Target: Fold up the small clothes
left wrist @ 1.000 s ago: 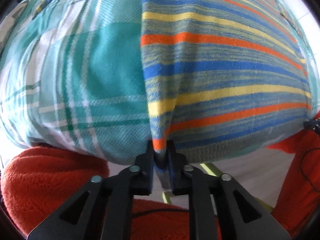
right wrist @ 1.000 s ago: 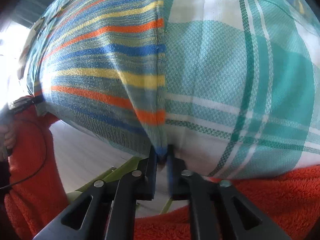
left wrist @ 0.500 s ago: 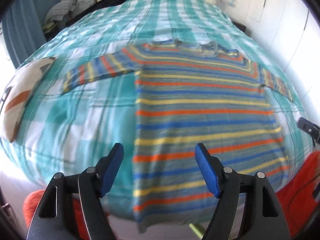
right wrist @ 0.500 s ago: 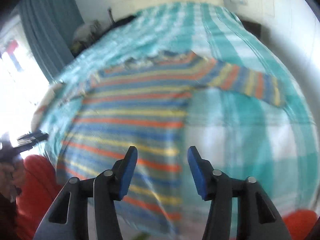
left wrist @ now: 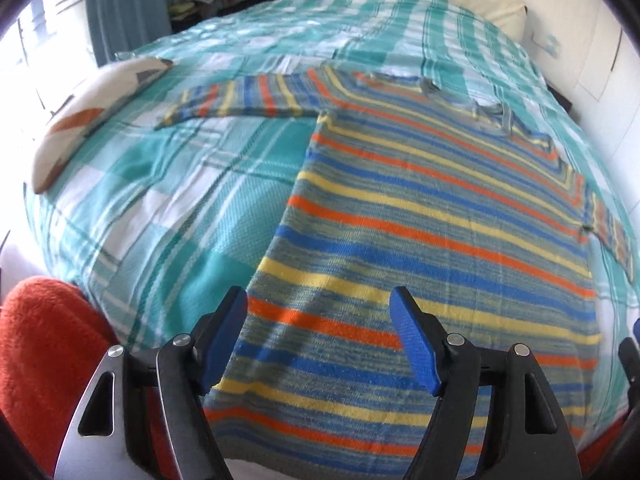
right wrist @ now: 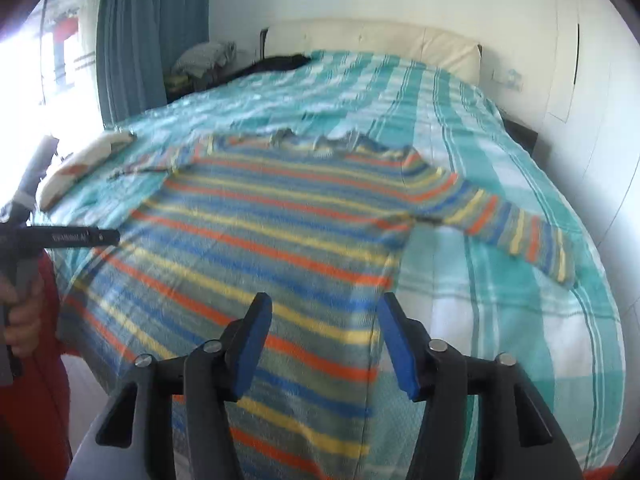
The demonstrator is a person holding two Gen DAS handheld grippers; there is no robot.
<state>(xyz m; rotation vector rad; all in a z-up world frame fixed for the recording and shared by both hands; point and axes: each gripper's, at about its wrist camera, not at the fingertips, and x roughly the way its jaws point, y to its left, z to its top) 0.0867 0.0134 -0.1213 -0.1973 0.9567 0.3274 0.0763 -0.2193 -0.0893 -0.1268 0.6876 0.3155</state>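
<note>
Pillow point(left wrist: 92, 116): lies at the bed's point(left wrist: 168, 208) left edge, ten o'clock from the left claw, well apart from the work.
Left claw point(left wrist: 320, 340): jaws stand wide and have just been opening; nothing between them; it hangs above the sweater's hem corner.
Sweater point(left wrist: 420, 220): spread flat on the bed, sleeves out to nine and three o'clock, collar at twelve, hem nearest both claws. Long axis runs six to twelve.
Left sleeve point(left wrist: 240, 98): eleven o'clock from the left claw, which is judged the nearer.
Right claw point(right wrist: 324, 344): jaws apart, just been opening, empty, over the hem's right corner.
Right sleeve point(right wrist: 516, 236): one o'clock from the right claw, the nearer claw for that fold.
</note>
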